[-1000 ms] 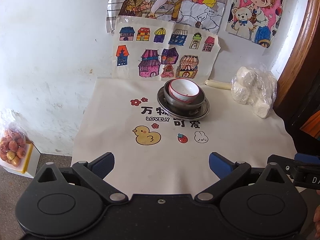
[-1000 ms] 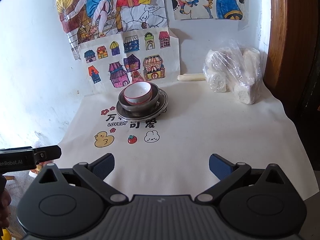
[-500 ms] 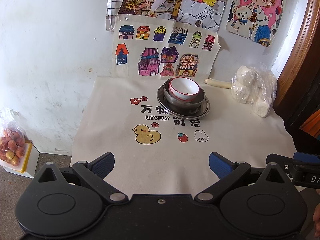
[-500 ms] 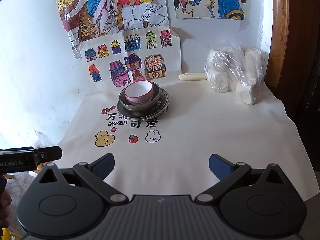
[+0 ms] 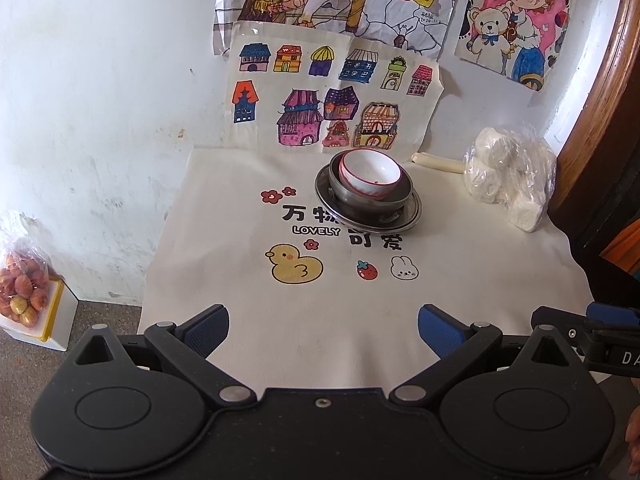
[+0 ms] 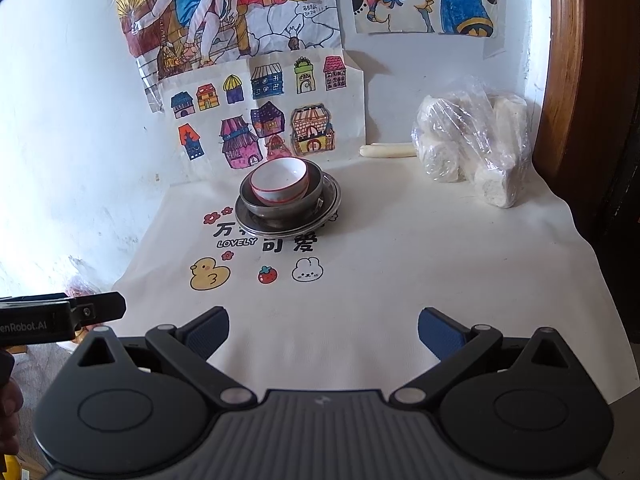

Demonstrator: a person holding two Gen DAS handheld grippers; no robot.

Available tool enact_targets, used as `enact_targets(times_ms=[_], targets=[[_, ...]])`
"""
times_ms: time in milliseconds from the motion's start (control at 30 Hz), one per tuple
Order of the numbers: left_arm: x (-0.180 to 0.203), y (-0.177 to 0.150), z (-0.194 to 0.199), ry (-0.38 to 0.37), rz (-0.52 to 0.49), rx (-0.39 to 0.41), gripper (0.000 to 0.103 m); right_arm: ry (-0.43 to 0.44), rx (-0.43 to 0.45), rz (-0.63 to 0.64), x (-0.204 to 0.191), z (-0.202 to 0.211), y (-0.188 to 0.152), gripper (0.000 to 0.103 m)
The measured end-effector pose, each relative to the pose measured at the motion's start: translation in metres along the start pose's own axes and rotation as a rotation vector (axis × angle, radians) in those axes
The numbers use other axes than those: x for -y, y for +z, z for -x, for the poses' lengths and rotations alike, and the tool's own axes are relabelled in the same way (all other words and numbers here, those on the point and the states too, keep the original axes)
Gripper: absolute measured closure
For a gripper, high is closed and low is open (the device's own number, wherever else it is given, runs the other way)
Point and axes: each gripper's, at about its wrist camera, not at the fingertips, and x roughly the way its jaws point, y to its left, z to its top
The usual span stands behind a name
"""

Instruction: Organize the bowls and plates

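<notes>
On the cartoon-printed cloth (image 5: 360, 304) by a whitewashed wall (image 5: 100, 100), stacked bowls (image 5: 370, 178).

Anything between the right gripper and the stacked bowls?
Nothing solid: in the right wrist view only printed cloth lies between the right gripper and the stacked bowls.

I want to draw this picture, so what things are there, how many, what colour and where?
white bowl: 1, white with red rim, tilted inside the metal bowl
metal bowl: 1, grey, on the metal plate
metal plate: 1, silver, on the cloth
cloth: 1, cream, printed duck and rabbit, covers table
plastic bag: 1, clear, white lumps, right back
drawings: several, coloured, on wall
fruit bag: 1, reddish, floor left
left gripper: 1, black, blue fingers, open
right gripper: 1, same, open
</notes>
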Motion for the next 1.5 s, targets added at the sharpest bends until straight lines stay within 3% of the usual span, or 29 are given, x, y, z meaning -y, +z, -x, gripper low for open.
enact_targets(times_ms=[1067, 1500], targets=[[0.001, 0.002, -0.008, 0.004, 0.005, -0.016, 0.003, 0.0, -0.025, 0.004, 0.006, -0.009, 0.0, 0.0], [0.003, 0.004, -0.025, 0.005, 0.005, -0.06, 0.005, -0.009, -0.036, -0.01, 0.016, -0.015, 0.001, 0.0]])
